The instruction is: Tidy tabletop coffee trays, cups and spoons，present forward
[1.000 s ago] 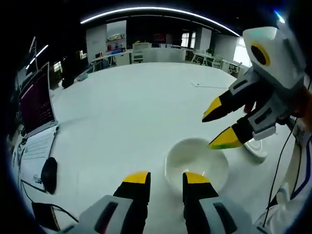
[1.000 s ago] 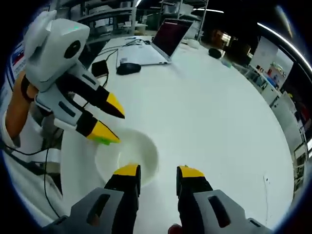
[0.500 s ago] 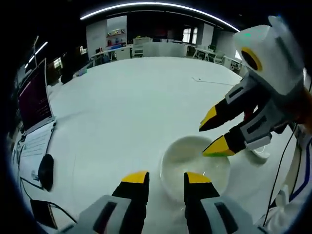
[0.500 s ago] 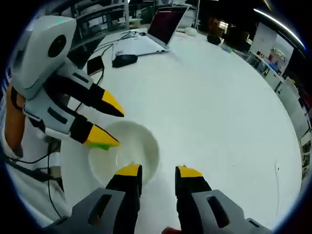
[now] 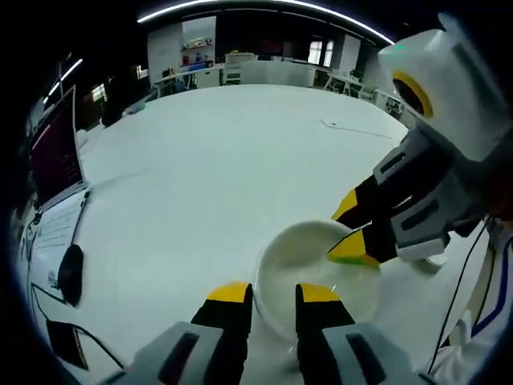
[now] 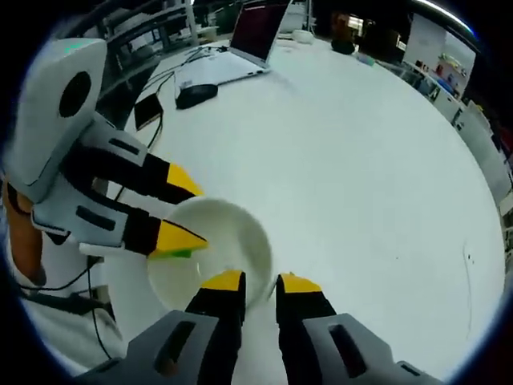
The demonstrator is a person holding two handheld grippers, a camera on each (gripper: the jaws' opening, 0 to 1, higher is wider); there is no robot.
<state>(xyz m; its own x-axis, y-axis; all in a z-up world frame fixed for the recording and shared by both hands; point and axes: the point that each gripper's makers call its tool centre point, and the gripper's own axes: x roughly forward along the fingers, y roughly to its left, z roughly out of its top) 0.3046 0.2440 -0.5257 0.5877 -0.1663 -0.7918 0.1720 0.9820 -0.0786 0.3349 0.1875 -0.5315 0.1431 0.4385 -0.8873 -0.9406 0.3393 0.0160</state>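
Clearly the white cup (image 5: 317, 269) is the thing in play: it sits on the white bench (image 5: 216, 160) close to the person, with both tools gathered at its rim. It looks like glazed ceramic, so I judge it stiff, smooth and rather slippery, light enough for one tool, and liable to chip if knocked or dropped. The rim is the sensible place to take hold, one jaw inside the wall and one outside, squeezed gently.

Seen from the left tool (image 5: 268, 293), its jaws stand a little apart at the near edge of the cup, and I cannot tell whether they touch it. The right tool (image 6: 255, 282) likewise has its jaws narrowly parted at the rim on its side, gripping nothing that I can make out.

Counting: one cup, two tools, one laptop (image 6: 240, 40) at the far side of the bench, one dark mouse (image 6: 195, 95) beside it. A pale dish-like piece (image 5: 433, 261) shows just behind the right tool; too hidden to name.
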